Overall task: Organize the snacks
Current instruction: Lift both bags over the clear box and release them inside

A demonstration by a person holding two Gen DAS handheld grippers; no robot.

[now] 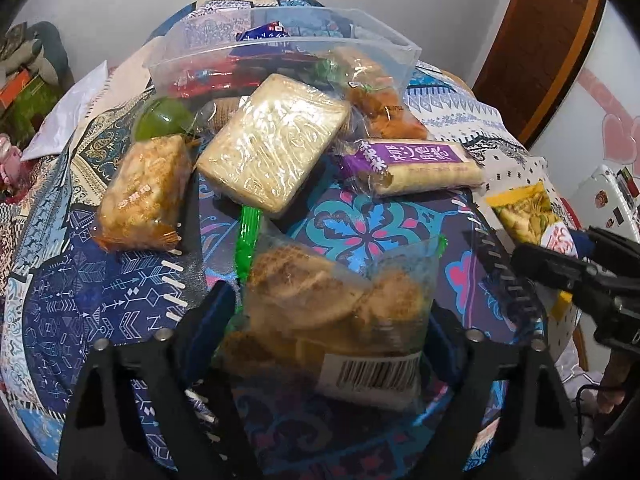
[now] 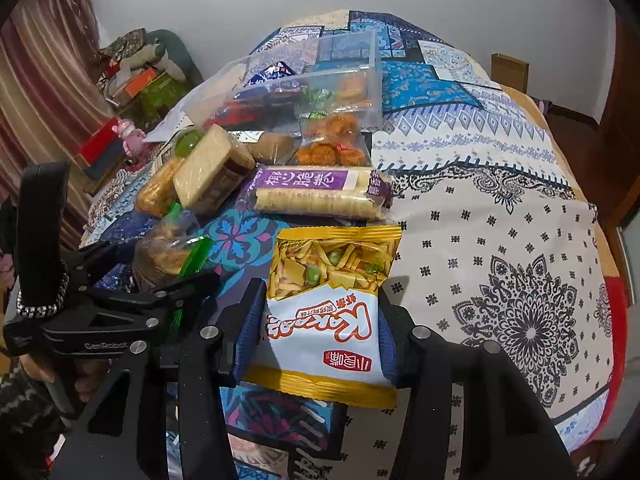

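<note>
My left gripper [image 1: 328,312] is shut on a clear bag of brown cookies [image 1: 332,300] with green edges and a barcode, held low over the patterned cloth. My right gripper [image 2: 320,320] is shut on a yellow and white bag of mixed crackers [image 2: 328,304]; this bag also shows in the left wrist view [image 1: 532,220]. Further away lie a clear-wrapped cracker block [image 1: 272,140], a purple-labelled biscuit roll [image 1: 416,166], an orange-wrapped cake [image 1: 140,196] and a clear plastic box [image 1: 280,52] holding several snacks. The left gripper also shows in the right wrist view [image 2: 160,280].
A green ball-shaped item [image 1: 160,120] sits beside the box. A bag of orange pastries [image 2: 332,144] leans against the box. The patterned cloth [image 2: 500,240] spreads wide to the right. Clutter and a curtain [image 2: 48,80] stand beyond the left edge.
</note>
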